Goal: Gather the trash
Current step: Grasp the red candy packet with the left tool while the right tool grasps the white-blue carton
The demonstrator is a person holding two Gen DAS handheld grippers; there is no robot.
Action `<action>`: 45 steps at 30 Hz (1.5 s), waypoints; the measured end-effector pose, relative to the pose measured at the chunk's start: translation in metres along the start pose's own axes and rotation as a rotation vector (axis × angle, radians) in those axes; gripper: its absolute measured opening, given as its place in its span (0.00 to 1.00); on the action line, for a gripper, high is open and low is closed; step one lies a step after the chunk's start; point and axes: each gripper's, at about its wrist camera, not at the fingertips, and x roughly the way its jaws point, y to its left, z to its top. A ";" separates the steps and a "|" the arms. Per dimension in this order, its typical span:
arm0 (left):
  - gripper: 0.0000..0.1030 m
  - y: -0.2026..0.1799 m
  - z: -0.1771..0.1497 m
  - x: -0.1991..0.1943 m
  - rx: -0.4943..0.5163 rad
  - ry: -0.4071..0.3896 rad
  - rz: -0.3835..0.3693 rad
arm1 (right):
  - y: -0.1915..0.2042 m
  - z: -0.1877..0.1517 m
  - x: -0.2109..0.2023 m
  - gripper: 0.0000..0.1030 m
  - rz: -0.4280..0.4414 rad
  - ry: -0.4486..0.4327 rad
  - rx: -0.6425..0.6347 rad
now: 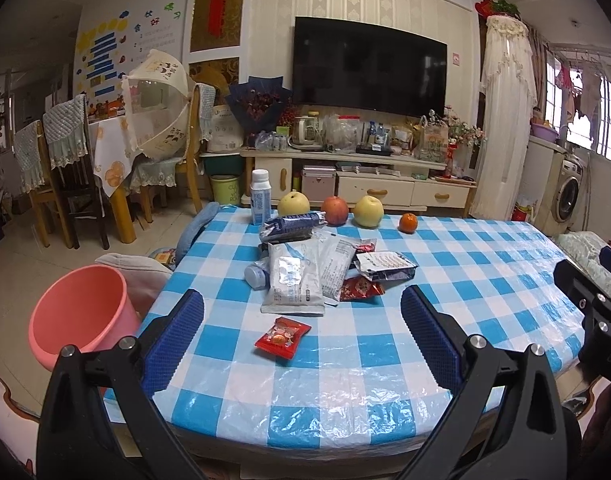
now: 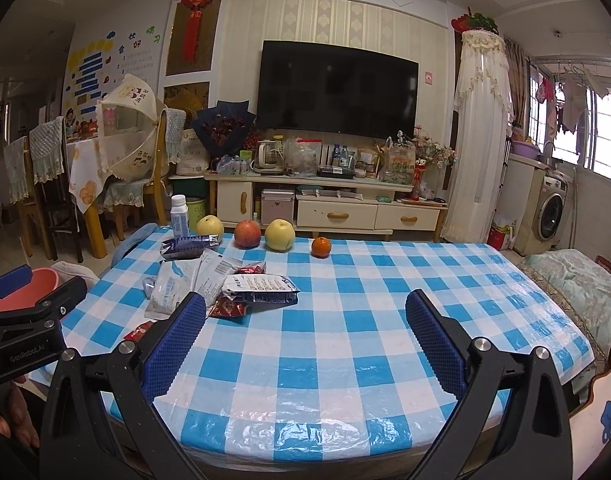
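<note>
Both tongs hover spread and empty over a blue-checked surface (image 2: 345,320) — left tongs (image 1: 303,332), right tongs (image 2: 305,336). Trash lies in a wrapper pile (image 1: 305,268), a red packet (image 1: 283,337) just in front. A pink bin (image 1: 77,312), seemingly on the floor, stands left.

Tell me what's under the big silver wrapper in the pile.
A small blue-capped bottle pokes out from under the silver wrapper at its left edge. Anything else beneath the wrapper is covered.
</note>
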 end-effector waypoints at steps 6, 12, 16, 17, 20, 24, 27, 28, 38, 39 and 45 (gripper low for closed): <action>0.96 0.010 -0.018 0.025 0.009 0.063 -0.007 | -0.006 -0.022 0.032 0.96 0.076 0.077 0.013; 0.96 0.033 -0.041 0.064 -0.034 0.178 0.005 | -0.016 -0.053 0.070 0.96 0.167 0.142 0.074; 0.96 0.042 -0.050 0.085 -0.068 0.236 -0.023 | -0.024 -0.068 0.098 0.96 0.221 0.216 0.129; 0.96 0.043 -0.052 0.091 -0.065 0.252 -0.033 | -0.025 -0.072 0.104 0.96 0.236 0.235 0.141; 0.96 0.041 -0.057 0.107 -0.043 0.300 -0.047 | -0.026 -0.080 0.121 0.96 0.268 0.286 0.152; 0.96 0.034 -0.060 0.127 0.014 0.328 -0.034 | -0.026 -0.088 0.141 0.96 0.303 0.358 0.180; 0.95 0.032 -0.059 0.147 0.058 0.366 -0.051 | -0.033 -0.089 0.156 0.96 0.340 0.405 0.267; 0.94 0.031 -0.059 0.152 0.074 0.373 -0.051 | -0.035 -0.089 0.160 0.96 0.350 0.413 0.294; 0.76 0.026 -0.057 0.193 0.182 0.435 -0.080 | -0.043 -0.081 0.220 0.94 0.506 0.456 0.502; 0.76 0.025 -0.057 0.196 0.187 0.438 -0.082 | -0.043 -0.080 0.227 0.89 0.534 0.454 0.526; 0.76 0.018 -0.057 0.209 0.230 0.454 -0.106 | -0.043 -0.078 0.271 0.74 0.709 0.471 0.721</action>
